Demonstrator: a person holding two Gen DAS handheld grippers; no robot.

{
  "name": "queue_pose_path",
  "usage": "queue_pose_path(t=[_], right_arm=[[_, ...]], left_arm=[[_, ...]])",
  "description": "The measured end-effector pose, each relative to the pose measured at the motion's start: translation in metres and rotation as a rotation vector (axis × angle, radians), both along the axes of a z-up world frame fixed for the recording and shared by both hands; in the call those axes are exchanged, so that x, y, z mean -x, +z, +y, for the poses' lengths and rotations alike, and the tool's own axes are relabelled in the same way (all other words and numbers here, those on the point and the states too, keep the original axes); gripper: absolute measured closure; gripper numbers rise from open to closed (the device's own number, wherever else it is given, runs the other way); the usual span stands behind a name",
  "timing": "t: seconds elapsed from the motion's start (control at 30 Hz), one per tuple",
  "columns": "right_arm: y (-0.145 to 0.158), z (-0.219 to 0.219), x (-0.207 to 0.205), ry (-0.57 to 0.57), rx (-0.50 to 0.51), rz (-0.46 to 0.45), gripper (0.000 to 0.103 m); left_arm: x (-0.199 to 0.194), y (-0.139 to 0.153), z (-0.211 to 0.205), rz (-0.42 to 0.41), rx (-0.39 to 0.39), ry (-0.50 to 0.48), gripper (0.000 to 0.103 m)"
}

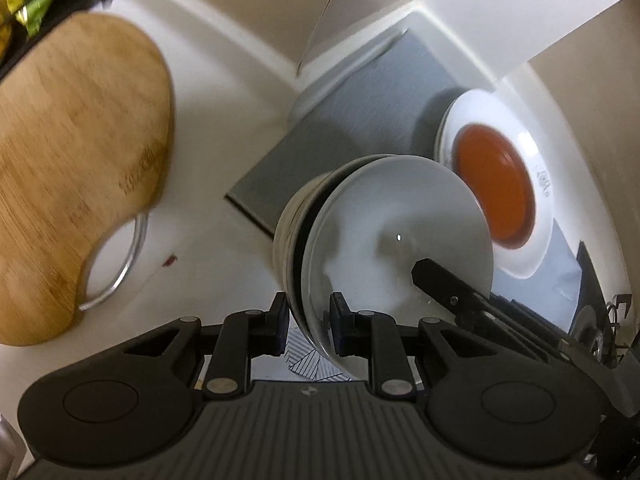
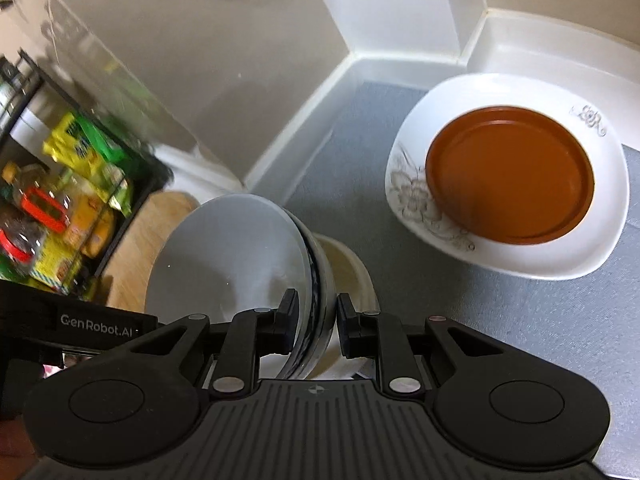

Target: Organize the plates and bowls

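Note:
A stack of nested bowls [image 1: 384, 236] with a white inside is held tilted between both grippers above the counter. My left gripper [image 1: 308, 326] is shut on the stack's near rim. My right gripper [image 2: 318, 324] is shut on the opposite rim of the same stack [image 2: 236, 256]; one of its fingers [image 1: 436, 280] shows inside the top bowl in the left wrist view. A white flower-patterned plate [image 2: 592, 236] with a brown saucer [image 2: 508, 176] on it sits on the grey mat [image 2: 352, 152] to the right. The plate also shows in the left wrist view [image 1: 488, 120].
A wooden cutting board [image 1: 76, 160] with a metal handle loop lies on the white counter at left. A black rack with food packets [image 2: 72, 184] stands at the left. White walls and a corner ledge [image 2: 400, 56] close in behind the mat.

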State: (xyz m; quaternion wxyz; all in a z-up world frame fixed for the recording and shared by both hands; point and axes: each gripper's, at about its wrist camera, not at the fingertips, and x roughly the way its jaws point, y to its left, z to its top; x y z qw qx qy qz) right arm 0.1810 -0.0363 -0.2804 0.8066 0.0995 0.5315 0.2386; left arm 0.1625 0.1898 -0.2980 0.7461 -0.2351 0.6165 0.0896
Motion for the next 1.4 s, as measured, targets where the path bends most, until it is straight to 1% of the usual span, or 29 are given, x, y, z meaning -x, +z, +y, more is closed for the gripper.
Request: queue_pose_path(t=[0.07,0.17,0.23,0.27,0.3,0.33,0.37,0.4,0.43,0.47,0.5,0.57,0.6,0.63,0.67,0.7,0.73,0.77,0.8,0.83,0.9,0.93,0.97,1.13,1.2,1.3,1.4], right_arm=[[-0.008,0.005,0.001,0.015,0.025,0.011,0.081],[-0.009,0.007,0.004,0.034,0.055,-0.009,0.079],[-0.007,0.007,0.003,0.047,0.061,0.001,0.072],[-0.006,0.007,0.003,0.048,0.063,0.0,0.066],[-0.002,0.004,0.003,0.056,0.048,-0.014,0.066],[0.002,0.002,0.004,0.064,0.047,-0.03,0.066],[0.004,0.001,0.002,0.065,0.059,-0.04,0.062],[0.006,-0.002,0.001,0.061,0.067,-0.046,0.054],[0.005,-0.005,-0.001,0.052,0.065,-0.043,0.05],[0.001,-0.009,-0.004,0.041,0.053,-0.025,0.043],[-0.005,-0.014,-0.007,0.023,0.031,0.006,0.038],[-0.02,-0.019,-0.014,-0.011,-0.023,0.081,0.034],[-0.028,-0.021,-0.016,-0.023,-0.053,0.118,0.033],[-0.035,-0.021,-0.018,-0.032,-0.078,0.147,0.032],[-0.043,-0.02,-0.019,-0.042,-0.103,0.176,0.032],[-0.049,-0.02,-0.02,-0.051,-0.124,0.198,0.036],[-0.054,-0.019,-0.019,-0.058,-0.15,0.217,0.04],[-0.056,-0.018,-0.018,-0.068,-0.158,0.221,0.044],[-0.054,-0.016,-0.015,-0.074,-0.134,0.203,0.05],[-0.051,-0.014,-0.013,-0.072,-0.11,0.188,0.054],[-0.047,-0.014,-0.009,-0.071,-0.083,0.164,0.062],[-0.045,-0.016,-0.007,-0.078,-0.079,0.157,0.064],[-0.043,-0.016,-0.007,-0.085,-0.074,0.152,0.064],[-0.038,-0.017,-0.006,-0.097,-0.049,0.125,0.065],[-0.035,-0.019,-0.006,-0.106,-0.05,0.12,0.065],[-0.029,-0.024,-0.007,-0.125,-0.06,0.116,0.065],[-0.013,-0.035,-0.009,-0.143,-0.069,0.094,0.065]], left_arm=[[0.0,-0.005,0.0,-0.001,0.011,-0.004,0.079],[0.0,-0.006,0.001,-0.016,0.013,-0.034,0.079],[0.001,-0.006,0.003,-0.027,0.02,-0.042,0.079],[0.002,-0.002,0.005,-0.049,0.016,-0.049,0.076],[0.004,0.001,0.007,-0.066,0.007,-0.057,0.063],[0.005,0.005,0.009,-0.084,-0.004,-0.065,0.053],[0.007,0.009,0.013,-0.098,-0.007,-0.067,0.029],[0.007,0.009,0.017,-0.11,-0.012,-0.063,0.013],[0.006,0.008,0.021,-0.116,-0.019,-0.052,0.012],[0.004,0.004,0.024,-0.111,-0.018,-0.042,0.012],[0.001,-0.003,0.026,-0.103,0.007,-0.038,0.012],[-0.008,-0.022,0.031,-0.08,0.099,-0.031,0.012],[-0.011,-0.033,0.032,-0.063,0.14,-0.025,0.014],[-0.013,-0.043,0.033,-0.05,0.169,-0.018,0.017],[-0.014,-0.052,0.034,-0.036,0.194,-0.012,0.026],[-0.014,-0.061,0.034,-0.036,0.245,-0.007,0.031],[-0.013,-0.063,0.036,-0.04,0.272,0.008,0.031],[-0.012,-0.06,0.035,-0.046,0.263,0.0,0.033],[-0.012,-0.056,0.033,-0.051,0.247,-0.021,0.037],[-0.011,-0.05,0.031,-0.055,0.229,-0.041,0.04],[-0.009,-0.041,0.029,-0.052,0.209,-0.058,0.051],[-0.009,-0.039,0.03,-0.051,0.209,-0.062,0.054],[-0.01,-0.038,0.029,-0.051,0.208,-0.065,0.056],[-0.015,-0.039,0.014,-0.035,0.178,-0.088,0.056],[-0.019,-0.04,0.008,-0.032,0.179,-0.087,0.056],[-0.023,-0.029,0.003,-0.045,0.172,-0.093,0.056],[-0.033,-0.01,-0.006,-0.069,0.164,-0.107,0.056]])
